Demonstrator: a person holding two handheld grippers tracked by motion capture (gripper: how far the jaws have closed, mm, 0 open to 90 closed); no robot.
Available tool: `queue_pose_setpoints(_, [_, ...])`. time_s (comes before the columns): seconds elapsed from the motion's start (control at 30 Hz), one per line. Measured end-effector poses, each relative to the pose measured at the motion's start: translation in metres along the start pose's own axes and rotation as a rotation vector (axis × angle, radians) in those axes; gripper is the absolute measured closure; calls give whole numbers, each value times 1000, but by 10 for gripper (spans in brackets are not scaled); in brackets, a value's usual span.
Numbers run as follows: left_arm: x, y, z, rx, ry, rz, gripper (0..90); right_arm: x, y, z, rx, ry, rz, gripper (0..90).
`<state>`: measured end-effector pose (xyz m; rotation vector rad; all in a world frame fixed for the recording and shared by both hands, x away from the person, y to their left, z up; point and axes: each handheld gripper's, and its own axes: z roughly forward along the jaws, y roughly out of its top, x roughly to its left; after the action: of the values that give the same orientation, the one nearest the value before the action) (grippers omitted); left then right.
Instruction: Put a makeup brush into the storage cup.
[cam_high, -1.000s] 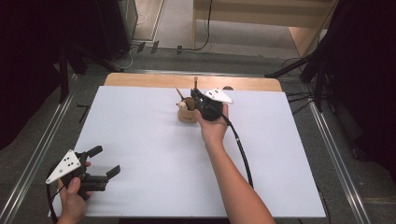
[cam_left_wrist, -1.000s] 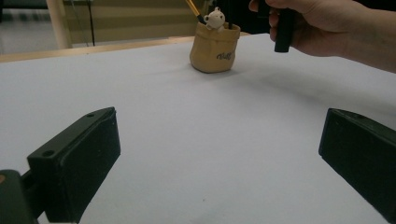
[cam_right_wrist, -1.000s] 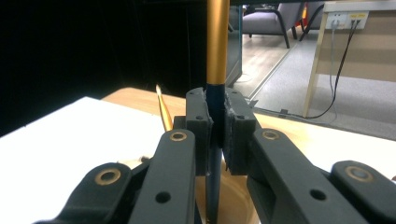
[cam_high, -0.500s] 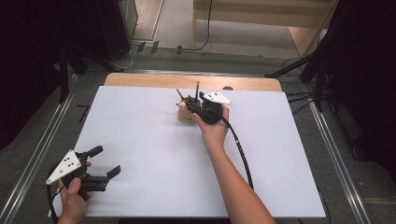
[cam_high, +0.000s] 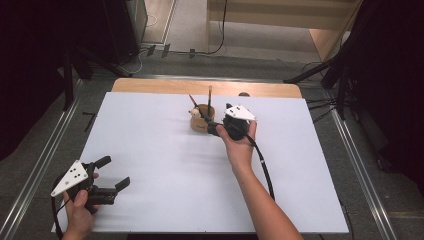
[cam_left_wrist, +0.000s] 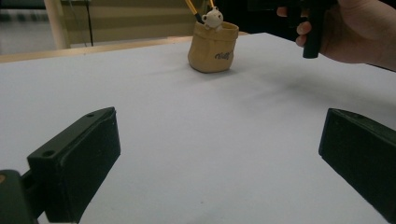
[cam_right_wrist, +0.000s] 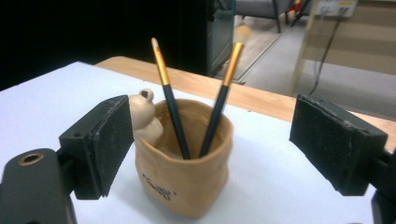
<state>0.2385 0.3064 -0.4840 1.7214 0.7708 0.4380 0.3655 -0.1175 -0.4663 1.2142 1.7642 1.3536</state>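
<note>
A tan pouch-shaped holder (cam_high: 201, 123) (cam_right_wrist: 187, 182) (cam_left_wrist: 212, 46) with a small bear figure (cam_right_wrist: 142, 119) on its rim stands at the table's far middle. Two dark brushes with gold ferrules (cam_right_wrist: 170, 102) (cam_right_wrist: 219, 102) lean inside it. My right gripper (cam_high: 213, 129) (cam_right_wrist: 224, 140) sits just right of the holder. Its jaws have just been opening and now stand wide, pads touching nothing, with the holder a little ahead of them. My left gripper (cam_high: 114, 172) (cam_left_wrist: 224, 154) rests at the front left, open and empty.
White sheet (cam_high: 150, 150) covers the table, with a wooden strip (cam_high: 150, 86) along the far edge. The right gripper's cable (cam_high: 262, 167) trails along the forearm. Metal rails (cam_high: 35, 175) run down both sides of the table.
My right gripper's jaws have opened and the hand has drawn back to the right from the holder. The upright brush now stands free in the holder. The left gripper has stayed put.
</note>
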Motion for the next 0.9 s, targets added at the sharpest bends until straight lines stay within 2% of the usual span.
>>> queue_pose_setpoints(0.1, [0, 0, 0, 1, 0, 1, 0, -2, -4, -12, -8, 5, -9, 140])
queue_pose_setpoints(0.27, [-1, 0, 1, 2, 0, -1, 0, -11, -9, -32, -11, 31, 13, 116])
queue_pose_setpoints(0.53, [-2, 1, 2, 1, 0, 2, 0, -25, -18, -62, 3, 8, -7, 43])
queue_pose_setpoints(0.9, [-2, 2, 3, -6, 0, -7, 0, -44, -34, -94, -1, 21, 2, 0])
